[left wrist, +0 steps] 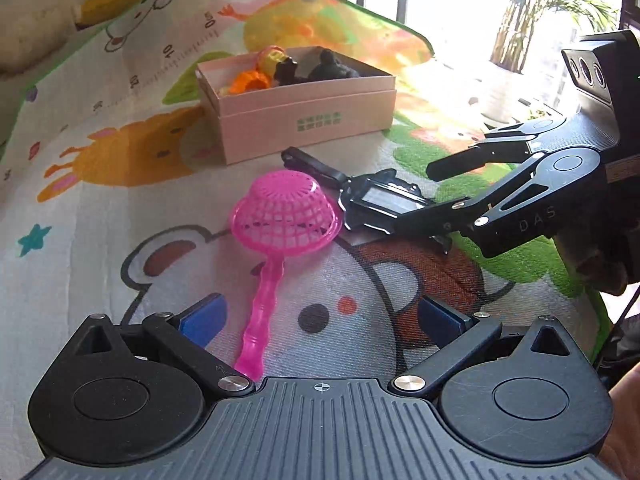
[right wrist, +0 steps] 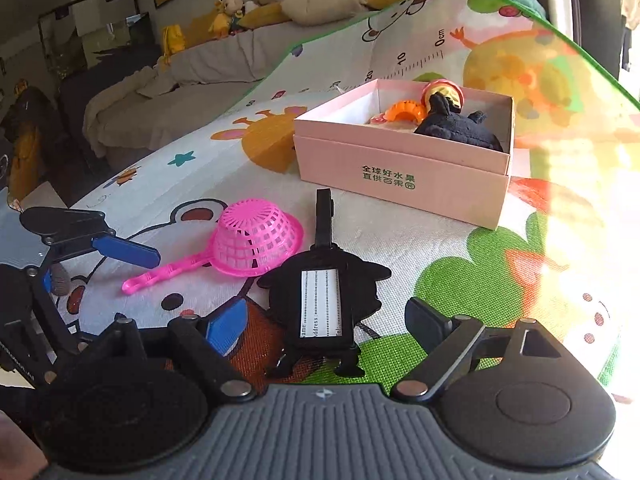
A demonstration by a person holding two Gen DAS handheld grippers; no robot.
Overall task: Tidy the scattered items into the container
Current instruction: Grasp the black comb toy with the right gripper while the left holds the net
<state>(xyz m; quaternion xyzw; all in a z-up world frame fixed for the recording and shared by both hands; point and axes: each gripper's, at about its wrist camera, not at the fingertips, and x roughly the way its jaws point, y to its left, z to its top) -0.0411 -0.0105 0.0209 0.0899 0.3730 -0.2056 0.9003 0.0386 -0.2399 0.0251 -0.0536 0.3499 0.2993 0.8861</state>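
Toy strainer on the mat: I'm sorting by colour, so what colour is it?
Bright pink strainer, basket and handle alike; the right wrist view shows it best.

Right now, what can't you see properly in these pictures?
- Box floor: both views, walls and toys hide it.
- Yellow toy: right view, black plush covers part.
- Tag end: left view, right gripper covers it.
- Tag writing: right view, too small.
- Window side: both views, glare washes it out.

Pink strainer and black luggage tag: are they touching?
Apart. The right wrist view shows a strip of mat between the pink strainer and the black luggage tag; the left wrist view is ambiguous.
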